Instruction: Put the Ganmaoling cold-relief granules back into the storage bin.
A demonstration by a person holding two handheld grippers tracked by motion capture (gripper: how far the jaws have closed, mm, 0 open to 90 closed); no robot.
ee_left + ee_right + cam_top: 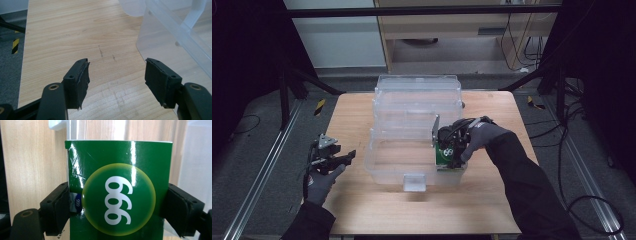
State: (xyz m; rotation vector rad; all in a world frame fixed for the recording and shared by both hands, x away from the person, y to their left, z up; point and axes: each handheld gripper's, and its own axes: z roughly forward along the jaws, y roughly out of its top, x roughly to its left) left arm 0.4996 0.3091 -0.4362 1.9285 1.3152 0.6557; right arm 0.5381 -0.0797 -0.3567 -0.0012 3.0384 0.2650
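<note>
Green, glossy and marked "999" in white on a yellow-edged disc, the box [120, 192] sat clamped between the pads of the right gripper [120, 207], one pad on each side face. In the high view the right gripper [451, 145] held the box [445, 155] at the right end of the clear bin [387, 172], at or just inside its near right wall; exact depth could not be judged. The bin stood mid-table with its lid [418, 95] raised behind it. The left gripper [343, 159] hovered over the table [362, 210], left of the bin and apart from it. Its jaws stood wide apart with nothing between the pads [81, 80], bare wood beneath.
</note>
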